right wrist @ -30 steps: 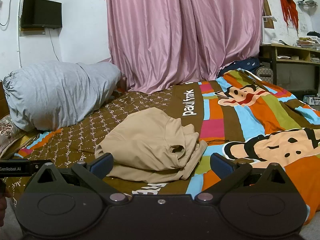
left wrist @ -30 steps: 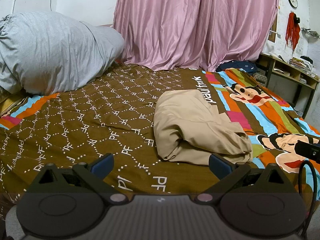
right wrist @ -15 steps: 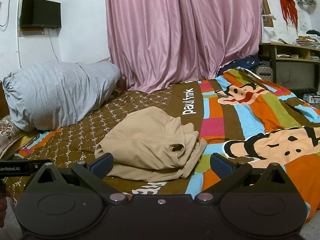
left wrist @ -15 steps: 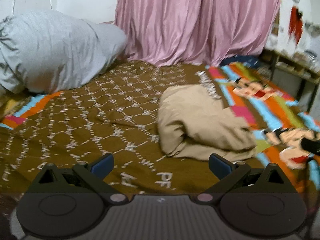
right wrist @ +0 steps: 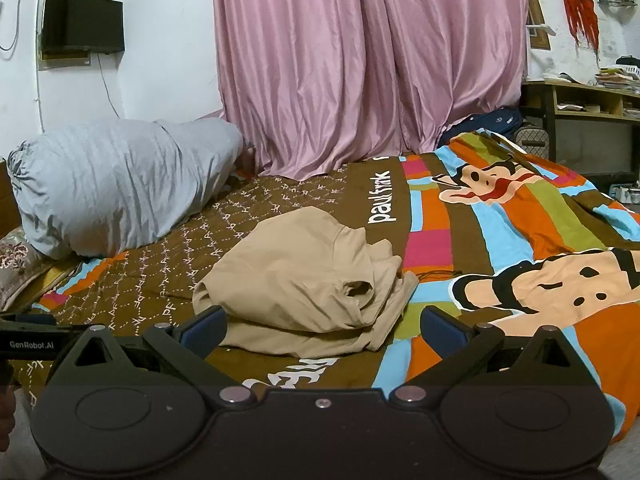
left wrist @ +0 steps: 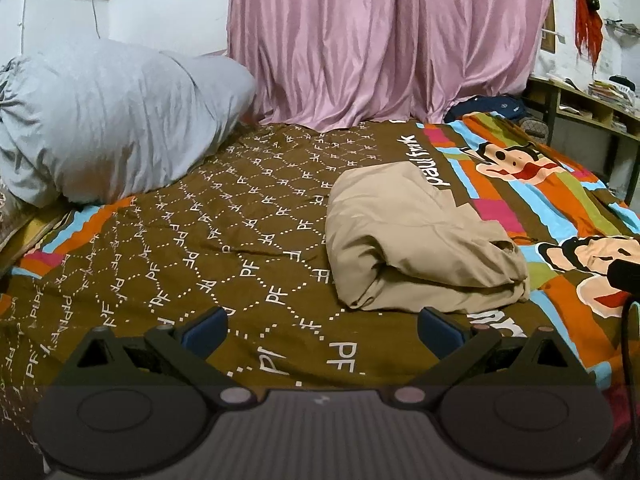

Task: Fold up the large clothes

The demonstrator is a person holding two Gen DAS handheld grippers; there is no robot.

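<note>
My left gripper (left wrist: 322, 326) and right gripper (right wrist: 322, 326), both spread wide and empty, face the beige garment (right wrist: 304, 280) bundled mid-bedspread (left wrist: 200, 240); I should pinch an outer hem, not the bulk.

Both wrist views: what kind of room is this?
Most likely a bedroom in a home. A bed covered by a patterned bedspread fills both views, with a grey pillow at its far left, a pink curtain behind it, and a folded beige garment lying on the spread.
</note>
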